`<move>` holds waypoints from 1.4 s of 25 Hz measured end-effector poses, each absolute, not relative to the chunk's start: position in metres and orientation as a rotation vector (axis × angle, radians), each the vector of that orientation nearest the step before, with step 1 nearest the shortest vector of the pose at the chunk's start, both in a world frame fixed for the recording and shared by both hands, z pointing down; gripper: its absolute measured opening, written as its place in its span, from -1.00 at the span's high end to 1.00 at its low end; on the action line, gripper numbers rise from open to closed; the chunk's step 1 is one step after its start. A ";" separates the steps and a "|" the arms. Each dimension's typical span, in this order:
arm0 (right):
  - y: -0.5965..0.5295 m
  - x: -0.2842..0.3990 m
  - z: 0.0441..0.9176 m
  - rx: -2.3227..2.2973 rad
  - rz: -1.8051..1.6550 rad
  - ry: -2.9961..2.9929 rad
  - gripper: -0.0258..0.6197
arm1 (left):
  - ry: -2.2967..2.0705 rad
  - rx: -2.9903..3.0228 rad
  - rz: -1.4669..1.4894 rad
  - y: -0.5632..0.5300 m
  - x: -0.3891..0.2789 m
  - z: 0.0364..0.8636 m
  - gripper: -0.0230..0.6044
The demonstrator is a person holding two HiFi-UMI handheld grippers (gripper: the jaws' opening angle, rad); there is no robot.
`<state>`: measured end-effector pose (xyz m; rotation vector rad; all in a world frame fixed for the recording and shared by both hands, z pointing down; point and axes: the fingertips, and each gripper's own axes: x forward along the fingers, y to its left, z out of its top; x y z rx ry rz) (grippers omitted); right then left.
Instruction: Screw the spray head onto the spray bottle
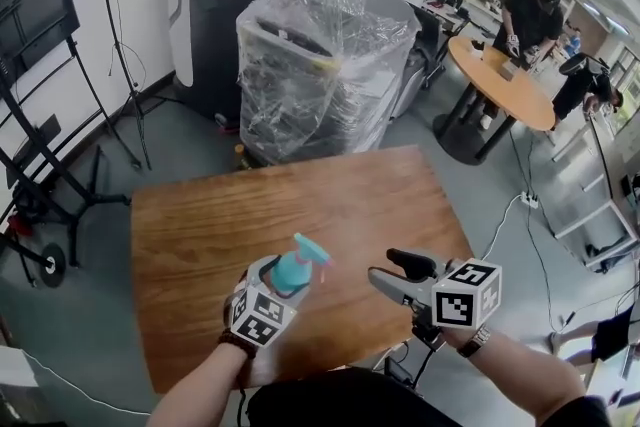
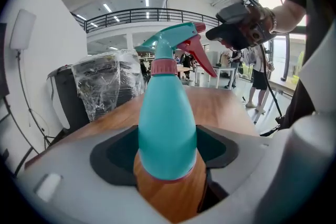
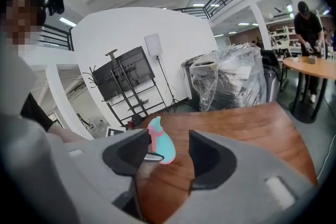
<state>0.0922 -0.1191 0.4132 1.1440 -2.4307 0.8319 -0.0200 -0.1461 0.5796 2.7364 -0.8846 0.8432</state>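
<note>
The left gripper [image 1: 275, 280], low at the table's six o'clock edge, pinched the teal spray bottle [image 1: 292, 273] around its belly. Both pads pressed against it and held it above the wooden table [image 1: 300, 195], its top leaning toward one o'clock. The spray head [image 1: 312, 253] sat on the bottle's neck. At the bottle's three o'clock, apart from it, the right gripper [image 1: 393, 275] had its jaws spread with nothing between them. A plastic-wrapped machine [image 1: 320, 65] stood at twelve o'clock beyond the table.
</note>
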 end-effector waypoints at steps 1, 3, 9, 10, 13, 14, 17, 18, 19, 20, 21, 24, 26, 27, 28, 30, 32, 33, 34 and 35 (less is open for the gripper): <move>-0.118 0.092 0.414 1.149 0.820 -2.423 0.21 | -0.891 2.729 0.819 -0.149 -0.019 0.582 -0.25; -0.115 0.093 0.418 1.163 0.797 -2.410 0.23 | -0.908 2.711 0.771 -0.156 -0.017 0.587 -0.25; -0.105 0.094 0.435 1.191 0.685 -2.354 0.38 | -0.999 2.666 0.673 -0.180 -0.017 0.601 -0.25; -0.104 0.096 0.436 1.199 0.657 -2.344 0.44 | -1.011 2.663 0.664 -0.183 -0.017 0.604 -0.25; -0.103 0.102 0.438 1.228 0.603 -2.314 0.59 | -1.027 2.661 0.664 -0.190 -0.015 0.614 -0.25; -0.102 0.103 0.439 1.233 0.595 -2.307 0.63 | -1.027 2.661 0.672 -0.191 -0.014 0.618 -0.25; -0.099 0.104 0.443 1.231 0.580 -2.291 0.66 | -1.028 2.658 0.688 -0.193 -0.014 0.628 -0.25; -0.098 0.104 0.445 1.228 0.576 -2.288 0.67 | -1.032 2.657 0.687 -0.194 -0.014 0.630 -0.25; -0.098 0.104 0.446 1.226 0.575 -2.287 0.68 | -1.036 2.658 0.686 -0.194 -0.014 0.631 -0.25; -0.098 0.104 0.448 1.223 0.576 -2.287 0.68 | -1.037 2.662 0.688 -0.194 -0.014 0.631 -0.25; -0.098 0.103 0.449 1.220 0.580 -2.288 0.69 | -1.036 2.667 0.696 -0.194 -0.015 0.632 -0.25; -0.098 0.097 0.454 1.204 0.585 -2.298 0.70 | -1.024 2.673 0.731 -0.194 -0.015 0.635 -0.25; -0.098 0.092 0.455 1.194 0.577 -2.308 0.70 | -1.015 2.668 0.745 -0.193 -0.016 0.636 -0.25; -0.099 0.090 0.455 1.191 0.572 -2.313 0.71 | -1.011 2.665 0.751 -0.193 -0.016 0.636 -0.25; -0.099 0.088 0.455 1.189 0.568 -2.318 0.72 | -1.007 2.663 0.759 -0.192 -0.017 0.636 -0.25; -0.102 0.086 0.454 1.189 0.562 -2.327 0.74 | -1.004 2.660 0.770 -0.191 -0.019 0.634 -0.35; -0.103 0.084 0.455 1.190 0.557 -2.337 0.77 | -1.016 2.655 0.771 -0.188 -0.025 0.631 -0.38; -0.102 0.083 0.457 1.188 0.556 -2.343 0.80 | -1.030 2.652 0.766 -0.185 -0.030 0.627 -0.38; -0.102 0.081 0.458 1.185 0.555 -2.349 0.83 | -1.047 2.651 0.756 -0.183 -0.035 0.621 -0.37; -0.102 0.079 0.460 1.180 0.551 -2.356 0.86 | -1.066 2.651 0.742 -0.180 -0.041 0.614 -0.34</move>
